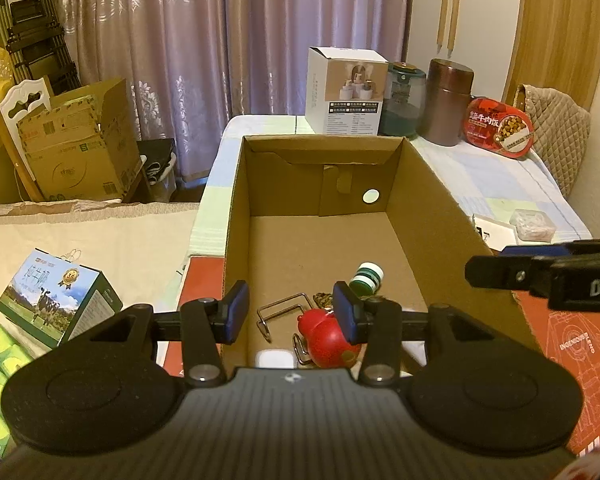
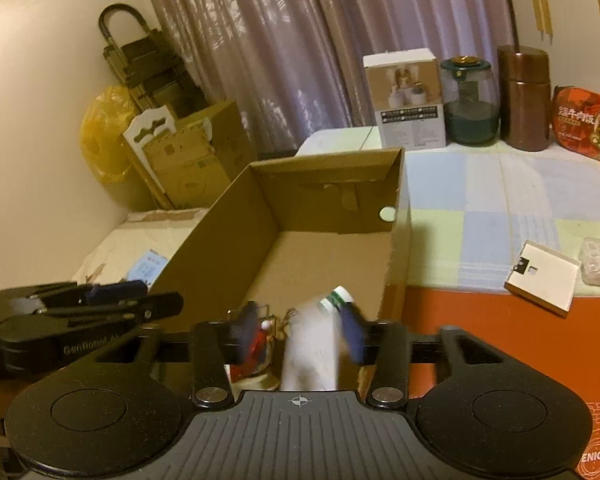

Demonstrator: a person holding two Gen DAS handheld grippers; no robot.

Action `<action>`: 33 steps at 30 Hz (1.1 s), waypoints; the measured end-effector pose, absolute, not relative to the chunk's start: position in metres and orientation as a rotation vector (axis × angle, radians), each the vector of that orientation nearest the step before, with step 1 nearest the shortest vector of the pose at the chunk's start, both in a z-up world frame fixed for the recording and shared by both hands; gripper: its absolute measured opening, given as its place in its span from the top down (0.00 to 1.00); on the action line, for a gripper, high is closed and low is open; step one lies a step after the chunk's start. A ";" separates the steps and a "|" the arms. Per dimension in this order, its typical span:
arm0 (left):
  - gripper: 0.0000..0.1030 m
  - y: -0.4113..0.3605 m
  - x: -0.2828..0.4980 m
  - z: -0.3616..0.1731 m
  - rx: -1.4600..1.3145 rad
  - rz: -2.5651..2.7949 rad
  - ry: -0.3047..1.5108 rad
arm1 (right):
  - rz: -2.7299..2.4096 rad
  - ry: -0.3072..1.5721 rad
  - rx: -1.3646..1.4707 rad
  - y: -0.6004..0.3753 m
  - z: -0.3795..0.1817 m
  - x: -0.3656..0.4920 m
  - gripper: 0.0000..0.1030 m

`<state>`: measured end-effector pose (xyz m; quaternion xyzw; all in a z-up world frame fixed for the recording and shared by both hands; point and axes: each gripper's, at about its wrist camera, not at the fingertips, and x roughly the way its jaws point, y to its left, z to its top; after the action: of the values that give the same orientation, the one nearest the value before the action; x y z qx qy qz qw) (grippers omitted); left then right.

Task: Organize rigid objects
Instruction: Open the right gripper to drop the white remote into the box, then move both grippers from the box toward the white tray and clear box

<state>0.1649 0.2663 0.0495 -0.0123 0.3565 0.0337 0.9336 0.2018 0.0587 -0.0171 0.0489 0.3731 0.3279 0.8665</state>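
An open cardboard box stands on the table in front of both grippers. On its floor lie a red toy, a bent wire clip and a green-capped bottle. My left gripper hangs open over the box's near left corner, with nothing between its blue pads. In the right wrist view a white bottle with a green-and-white cap shows blurred between the fingers of my right gripper. The left pad stands apart from it, so the gripper is open. Whether both views show one bottle I cannot tell.
At the table's far end stand a white carton, a green jar, a brown canister and a red food pack. A flat white box lies right of the cardboard box. A milk carton sits to the left.
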 end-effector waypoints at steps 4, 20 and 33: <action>0.61 0.261 0.161 0.052 -0.023 0.065 0.723 | 0.685 0.760 0.124 0.048 -0.012 0.200 0.45; 0.61 0.205 0.127 0.087 -0.042 -0.007 0.662 | 0.560 0.739 0.192 -0.046 0.002 0.158 0.45; 0.60 0.118 0.106 0.098 -0.059 -0.139 0.640 | 0.394 0.722 0.219 -0.145 0.011 0.115 0.44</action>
<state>0.1057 0.1177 0.0983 -0.0288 0.3140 -0.0683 0.9465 0.1146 -0.1451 0.0107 0.1062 0.3503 0.1910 0.9108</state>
